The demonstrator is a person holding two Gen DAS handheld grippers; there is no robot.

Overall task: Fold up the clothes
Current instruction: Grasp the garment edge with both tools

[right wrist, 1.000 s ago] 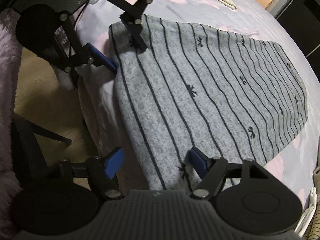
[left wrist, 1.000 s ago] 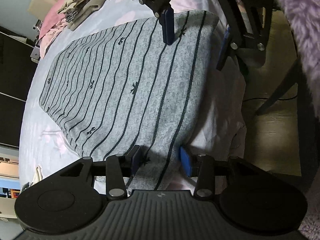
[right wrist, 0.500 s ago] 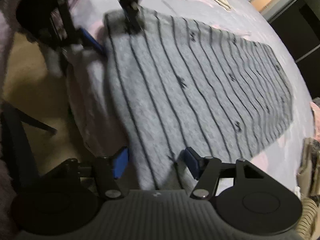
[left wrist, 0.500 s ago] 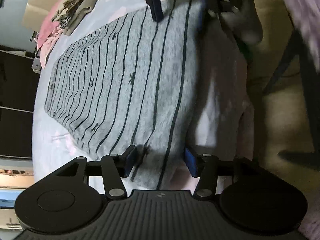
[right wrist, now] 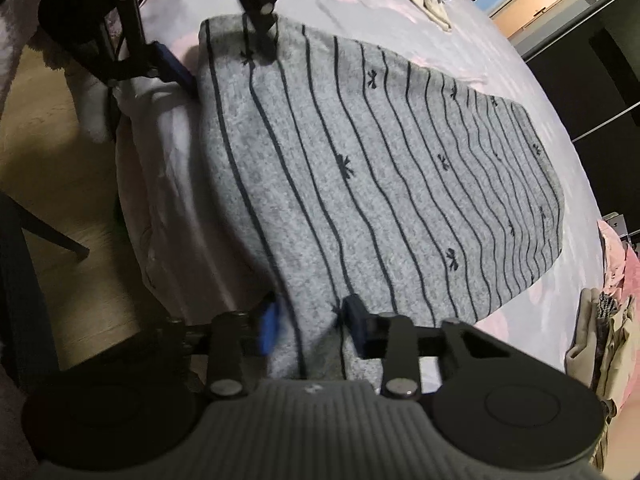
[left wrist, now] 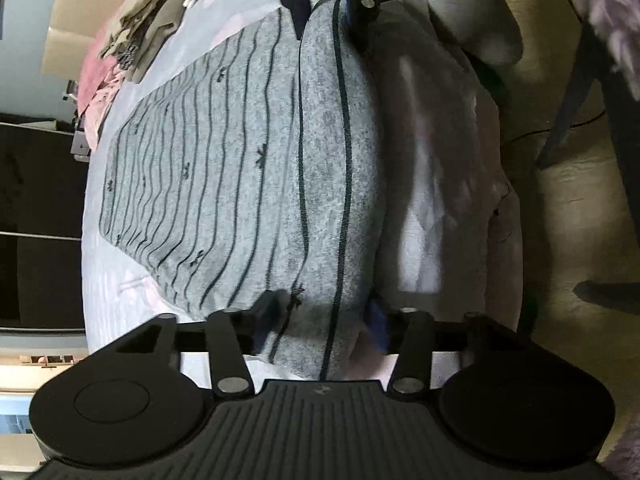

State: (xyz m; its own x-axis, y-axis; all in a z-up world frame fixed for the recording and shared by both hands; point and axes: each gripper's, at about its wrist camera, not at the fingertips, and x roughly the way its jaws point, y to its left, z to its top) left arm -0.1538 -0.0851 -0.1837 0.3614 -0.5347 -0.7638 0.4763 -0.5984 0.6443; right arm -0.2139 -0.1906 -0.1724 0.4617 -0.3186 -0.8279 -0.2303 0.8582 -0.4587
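**Here, two hand-held grippers straddle the near edge of a striped garment on a bed**

Here the grey striped garment (right wrist: 400, 168) lies spread flat on a bed (right wrist: 500, 60) covered in a pale sheet. Its near edge hangs slightly over the bedside, right at the fingers of both tools; the rest stretches away ahead of them.

The left hand-held gripper (left wrist: 320, 316) has its fingers apart, one on each side of a corner of that near edge. Cloth sits between them, but the fingers are not pressed onto it.

The right hand-held gripper (right wrist: 314, 322) is at the other corner of the same edge, well apart from the left one. Its fingers are also apart but closer together, with cloth bunching between them. Motion blur hides whether they already pinch it.

Beyond the far end of the garment, off to the side, is a heap of other clothes (left wrist: 136, 36). Below the grippers is a wooden floor (right wrist: 52, 168).

Judging by this, the step in hand is taking hold of the near edge at both corners, ready for a fold. The next move probably calls for both pairs of fingers to close firmly on the cloth, then carry the edge forward evenly over the garment so the corners travel together and the fold lands straight.
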